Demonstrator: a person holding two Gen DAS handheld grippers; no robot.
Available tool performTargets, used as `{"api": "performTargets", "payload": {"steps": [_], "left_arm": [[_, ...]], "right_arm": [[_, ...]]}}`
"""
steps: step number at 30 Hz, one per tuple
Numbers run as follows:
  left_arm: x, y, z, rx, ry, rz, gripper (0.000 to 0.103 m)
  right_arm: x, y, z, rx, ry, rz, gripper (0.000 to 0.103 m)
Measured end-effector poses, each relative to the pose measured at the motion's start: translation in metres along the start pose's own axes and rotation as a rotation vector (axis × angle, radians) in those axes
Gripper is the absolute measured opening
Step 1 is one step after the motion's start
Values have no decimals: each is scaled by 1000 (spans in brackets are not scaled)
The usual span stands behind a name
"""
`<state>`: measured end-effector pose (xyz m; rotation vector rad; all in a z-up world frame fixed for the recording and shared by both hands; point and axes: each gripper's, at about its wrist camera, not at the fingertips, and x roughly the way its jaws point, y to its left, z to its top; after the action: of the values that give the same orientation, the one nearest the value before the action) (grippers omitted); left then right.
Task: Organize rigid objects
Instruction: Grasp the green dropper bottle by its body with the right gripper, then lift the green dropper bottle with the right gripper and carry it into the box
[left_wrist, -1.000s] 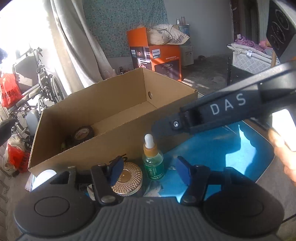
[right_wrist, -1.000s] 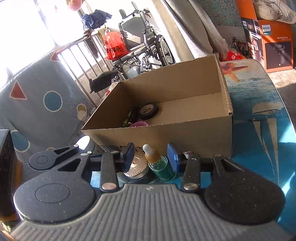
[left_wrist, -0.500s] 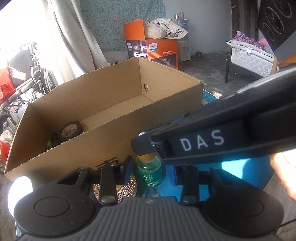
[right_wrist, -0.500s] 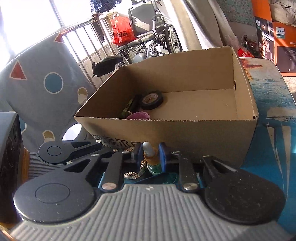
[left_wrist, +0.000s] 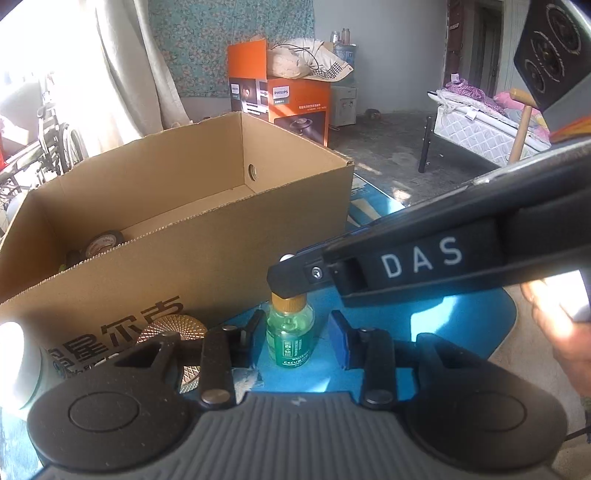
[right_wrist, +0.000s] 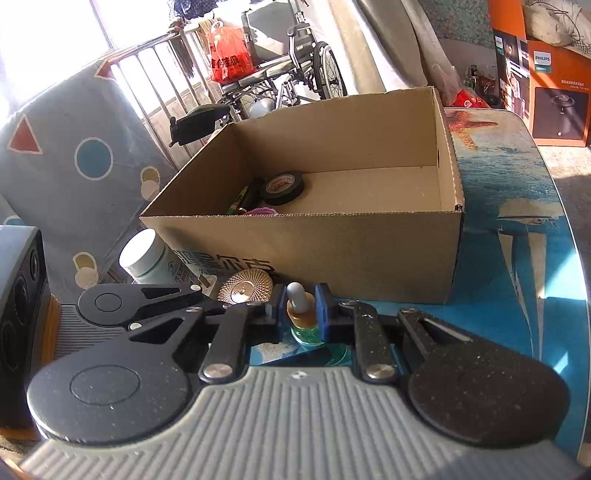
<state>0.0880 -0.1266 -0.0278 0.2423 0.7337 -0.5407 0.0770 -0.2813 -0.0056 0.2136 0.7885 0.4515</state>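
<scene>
A small green dropper bottle (left_wrist: 290, 334) with a gold collar and white bulb stands on the blue table, just in front of an open cardboard box (left_wrist: 177, 254). My left gripper (left_wrist: 295, 326) is shut around the bottle's body. My right gripper (right_wrist: 297, 308) is shut on the dropper bottle (right_wrist: 301, 314) at its collar, just under the bulb. In the left wrist view one of the right gripper's fingers (left_wrist: 406, 258) reaches in from the right and hides the bulb. The box (right_wrist: 332, 254) holds a black tape roll (right_wrist: 282, 186) and a few small items.
A gold patterned round lid (right_wrist: 245, 286) and a white jar (right_wrist: 147, 258) sit left of the bottle against the box. A person's hand (left_wrist: 554, 328) is at the right. The sea-print table (right_wrist: 517, 266) runs right of the box. A wheelchair (right_wrist: 295, 74) and an orange carton (left_wrist: 295, 107) stand beyond.
Both grippers went from open to closed on the bottle. The right gripper dropped onto the dropper's collar, and both cameras drew nearer to the box.
</scene>
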Motion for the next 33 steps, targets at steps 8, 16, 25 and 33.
{"api": "performTargets", "payload": {"steps": [8,16,25,33], "left_arm": [[13,-10,-7,40,30,10,42],[30,-9,-7,48,41,13,43],[41,-10,-12,50,37,9,38],[36,-12,-14,34,29,6,33]], "right_arm": [[-8,0,-9,-15,-5,-16,17],[-2,1,-6,-48,7,-32,19],[2,-10,-8,-1,13,4,20],[-1,-10,-9,9,4,-4,19]]}}
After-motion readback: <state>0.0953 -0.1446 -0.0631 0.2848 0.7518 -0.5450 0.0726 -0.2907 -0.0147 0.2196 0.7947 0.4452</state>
